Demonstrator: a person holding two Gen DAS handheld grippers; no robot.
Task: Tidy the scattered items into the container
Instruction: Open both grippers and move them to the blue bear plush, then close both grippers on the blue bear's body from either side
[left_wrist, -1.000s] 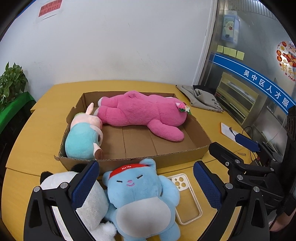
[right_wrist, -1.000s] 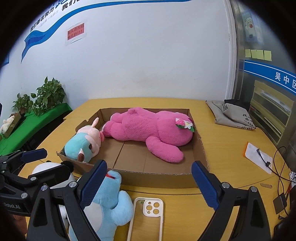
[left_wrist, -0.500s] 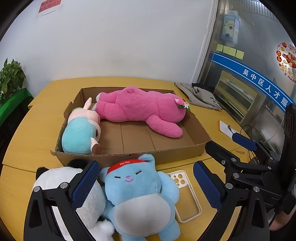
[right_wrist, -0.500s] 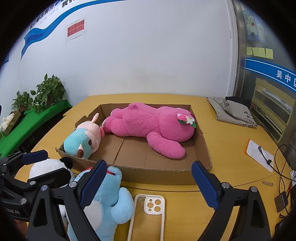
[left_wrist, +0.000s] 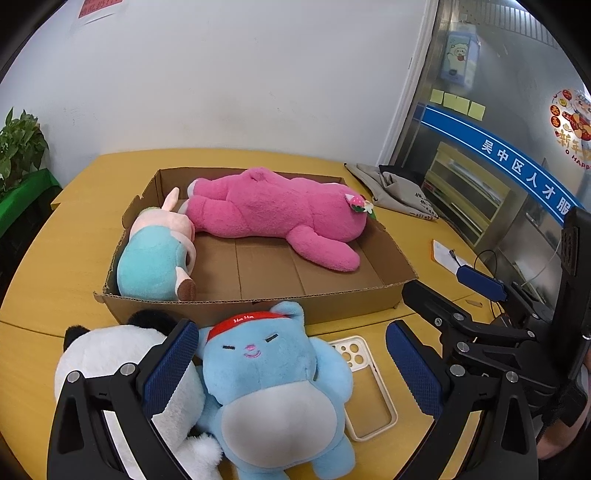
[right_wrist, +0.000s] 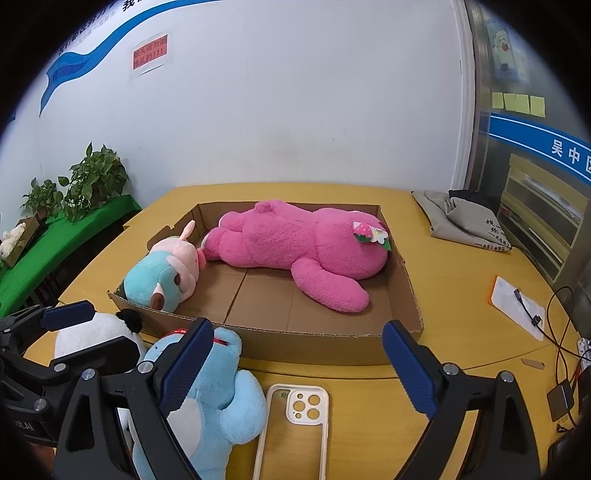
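Observation:
A shallow cardboard box (left_wrist: 354, 299) (right_wrist: 314, 341) on the yellow table holds a big pink plush (left_wrist: 280, 210) (right_wrist: 303, 236) and a teal-and-pink plush (left_wrist: 151, 258) (right_wrist: 166, 269). In front of the box lie a blue bear plush (left_wrist: 269, 384) (right_wrist: 218, 391), a white panda plush (left_wrist: 110, 354) (right_wrist: 92, 332) and a cream phone case (left_wrist: 365, 384) (right_wrist: 299, 424). My left gripper (left_wrist: 291, 365) is open above the blue bear, its fingers on either side of it. My right gripper (right_wrist: 295, 365) is open above the phone case.
A grey cloth bag (right_wrist: 465, 221) lies at the table's far right. A paper with a cable (right_wrist: 517, 306) and more cables are at the right edge. Potted plants (right_wrist: 92, 184) stand on a green shelf to the left.
Both grippers have pulled back and risen a little; the box and toys look slightly farther away. Both stay open. No item has moved.

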